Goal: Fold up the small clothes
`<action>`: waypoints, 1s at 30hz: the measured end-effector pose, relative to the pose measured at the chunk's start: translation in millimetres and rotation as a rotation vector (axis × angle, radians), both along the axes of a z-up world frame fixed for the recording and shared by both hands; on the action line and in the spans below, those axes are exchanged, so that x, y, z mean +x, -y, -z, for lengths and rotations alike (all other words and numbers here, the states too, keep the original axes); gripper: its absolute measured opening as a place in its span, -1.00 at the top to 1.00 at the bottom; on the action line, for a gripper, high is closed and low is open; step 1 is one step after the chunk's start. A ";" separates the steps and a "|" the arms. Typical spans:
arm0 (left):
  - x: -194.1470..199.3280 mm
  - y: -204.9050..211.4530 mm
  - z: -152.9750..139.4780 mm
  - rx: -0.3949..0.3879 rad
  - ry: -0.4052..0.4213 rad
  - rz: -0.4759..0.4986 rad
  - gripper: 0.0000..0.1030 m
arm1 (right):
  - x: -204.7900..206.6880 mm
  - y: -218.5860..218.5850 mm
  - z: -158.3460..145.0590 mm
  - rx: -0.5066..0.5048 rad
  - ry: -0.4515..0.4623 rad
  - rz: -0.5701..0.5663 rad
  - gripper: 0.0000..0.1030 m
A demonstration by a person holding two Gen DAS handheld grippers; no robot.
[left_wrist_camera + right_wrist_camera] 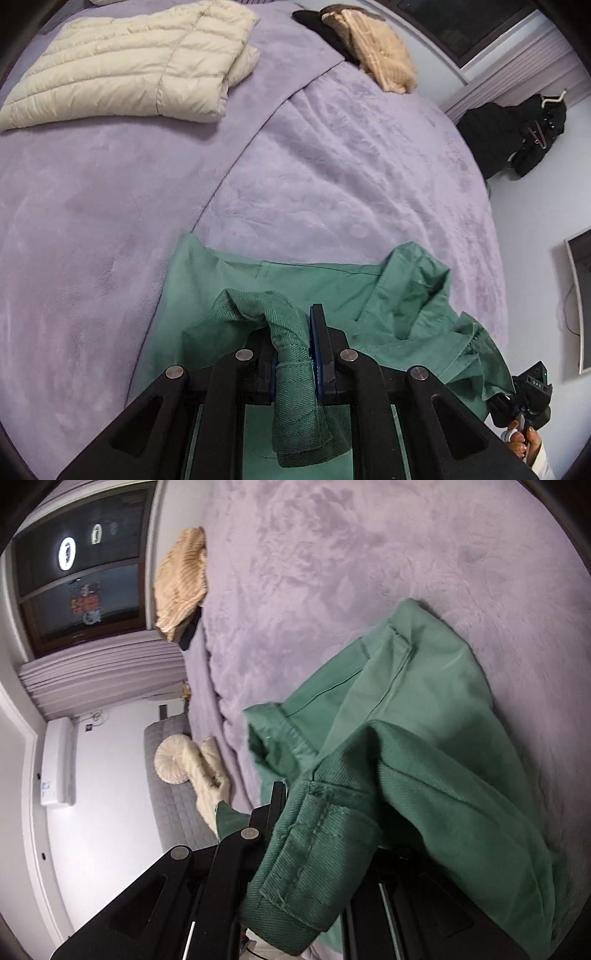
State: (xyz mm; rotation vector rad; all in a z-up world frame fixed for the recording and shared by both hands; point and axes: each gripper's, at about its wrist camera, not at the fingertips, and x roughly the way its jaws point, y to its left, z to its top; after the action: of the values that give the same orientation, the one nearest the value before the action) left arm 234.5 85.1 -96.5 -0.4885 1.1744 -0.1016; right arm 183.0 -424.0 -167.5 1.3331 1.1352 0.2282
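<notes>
A green cotton garment (317,284) lies partly on the lilac bed blanket (110,221), its near edge lifted off it. My left gripper (293,354) is shut on a rolled, stitched hem of this garment, which is squeezed between the blue pads (317,343). In the right wrist view the same green garment (424,709) drapes over my right gripper (317,812), which is shut on its waistband; only the left finger (277,801) shows, as cloth hides the other. The right gripper (532,398) and a hand also appear at the lower right of the left wrist view.
A folded cream puffer jacket (129,62) lies at the far left of the bed. A tan knit sweater (384,55) rests on a black garment (325,29) near the far edge. Black clothes (513,136) hang by the wall. A cream knit item (199,764) and a dark window (77,579) lie beyond the bed.
</notes>
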 end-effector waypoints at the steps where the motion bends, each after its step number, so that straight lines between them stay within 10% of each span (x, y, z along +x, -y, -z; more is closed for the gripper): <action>1: 7.0 4.1 11.5 0.031 -0.019 -0.003 0.70 | 6.5 0.3 8.0 -0.011 -0.012 -0.008 0.85; 8: 24.7 -0.9 45.4 0.021 -0.121 -0.050 0.67 | 26.5 4.4 19.9 -0.023 -0.043 -0.064 0.52; 12: 22.3 -2.2 18.9 0.185 -0.085 -0.060 -0.46 | 30.9 9.8 -16.1 -0.081 0.066 -0.071 -0.52; 17: 14.5 -6.9 -22.7 0.264 0.017 -0.039 -0.63 | 23.2 5.7 -61.2 -0.270 0.135 -0.144 -0.45; 21: 9.7 18.0 -27.6 0.286 0.043 0.057 -0.62 | 21.0 -21.4 -69.9 -0.399 0.159 -0.289 0.64; 30: 21.9 110.8 54.8 0.341 -0.035 0.210 -0.63 | 38.1 -49.1 -23.5 -0.714 0.096 -0.434 0.74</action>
State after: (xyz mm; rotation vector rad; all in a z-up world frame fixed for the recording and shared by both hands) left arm 256.4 -25.6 -151.2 -0.0665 1.2450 -0.0717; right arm 221.1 -374.9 -144.1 0.4377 1.2544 0.1725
